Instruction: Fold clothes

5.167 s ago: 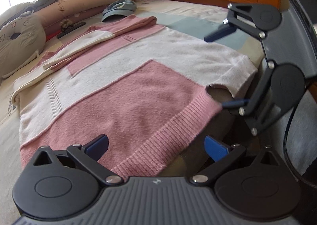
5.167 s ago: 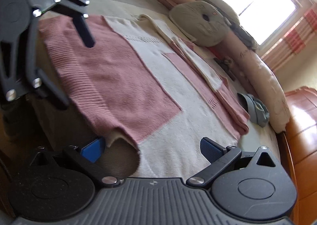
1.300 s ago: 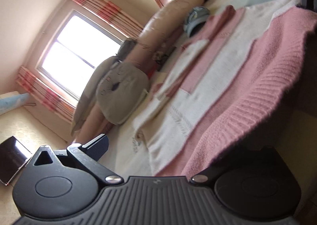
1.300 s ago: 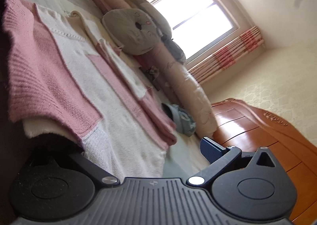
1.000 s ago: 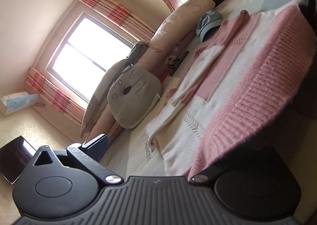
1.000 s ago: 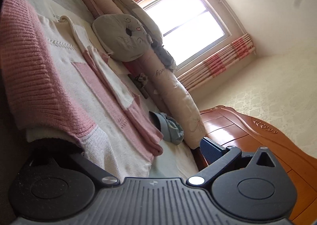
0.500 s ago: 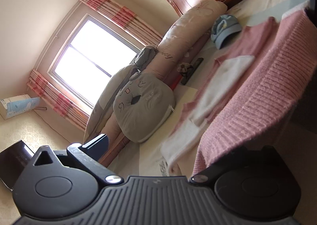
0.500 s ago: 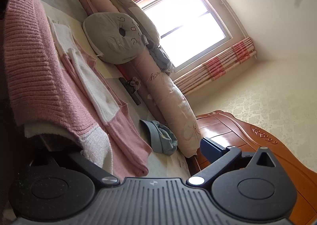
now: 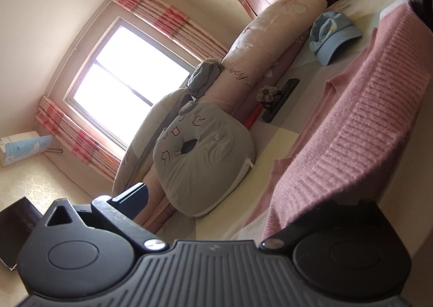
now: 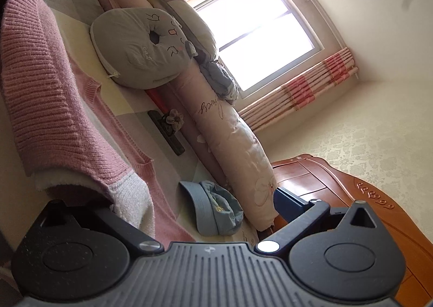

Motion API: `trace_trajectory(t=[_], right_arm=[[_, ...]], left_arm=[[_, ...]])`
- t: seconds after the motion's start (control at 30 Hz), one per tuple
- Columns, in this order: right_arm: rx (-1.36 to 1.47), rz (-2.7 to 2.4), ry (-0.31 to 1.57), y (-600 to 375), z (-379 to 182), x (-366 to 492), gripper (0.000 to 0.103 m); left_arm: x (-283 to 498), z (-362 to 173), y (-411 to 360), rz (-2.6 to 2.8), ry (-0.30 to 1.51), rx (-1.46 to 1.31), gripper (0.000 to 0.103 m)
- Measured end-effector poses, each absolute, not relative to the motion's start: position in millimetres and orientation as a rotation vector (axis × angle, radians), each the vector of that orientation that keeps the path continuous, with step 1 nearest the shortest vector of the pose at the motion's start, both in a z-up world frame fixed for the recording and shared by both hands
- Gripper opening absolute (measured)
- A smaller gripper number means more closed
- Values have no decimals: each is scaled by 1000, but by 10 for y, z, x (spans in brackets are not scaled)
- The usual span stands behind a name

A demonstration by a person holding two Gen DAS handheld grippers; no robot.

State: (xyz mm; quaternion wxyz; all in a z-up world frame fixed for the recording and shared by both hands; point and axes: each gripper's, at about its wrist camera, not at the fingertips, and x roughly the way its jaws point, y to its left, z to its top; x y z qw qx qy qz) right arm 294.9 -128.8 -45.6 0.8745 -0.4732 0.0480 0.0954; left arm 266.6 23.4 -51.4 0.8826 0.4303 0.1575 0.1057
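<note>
Left wrist view: your left gripper [image 9: 245,208] shows one blue pad free, the other buried under the pink knit hem.
Left jaws: wide apart around the hem, so I cannot tell if they pinch it.
Sweater [image 9: 360,128]: ribbed pink hem lifted off the bed [image 9: 273,144], carried up over the rest of the garment; judged a bottom-to-top fold in progress.
Why lifted: both hem corners raised together so the fold lands even.
Left pose: rolled sideways, pointing along the bed toward the window [image 9: 127,82].
Bystanders: cat cushion [image 9: 200,152], blue cap [image 9: 331,36], well clear of the fold.
Right gripper [image 10: 189,207]: one finger hidden under the white-and-pink hem corner, grip cannot be told.
Right pose: rolled the opposite way, mirroring the left.
</note>
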Motion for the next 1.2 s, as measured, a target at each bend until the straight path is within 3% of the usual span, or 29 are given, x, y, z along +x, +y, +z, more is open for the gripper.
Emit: trace_trajectory(t=[0.37,0.67,0.8,0.97,1.2], right_arm=[[-1002,315,189,-1021,-580,3987,103],[-896,520,461,-1000,-770,4570,103],[-738,601,588,-1196,-511,4614,103],[-611,708,590,-1584,-103,4266,103],[-753,707,577,-1905,-128,3795,103]], left_arm=[[3554,-700,534,187,459,808,103],[3997,-854,761,64,660,745,103],[3877,-694,785,18,681,733,102],[3525,-451,821,-74,692,676,102],[3098,-281,813,-215,725,564,102]])
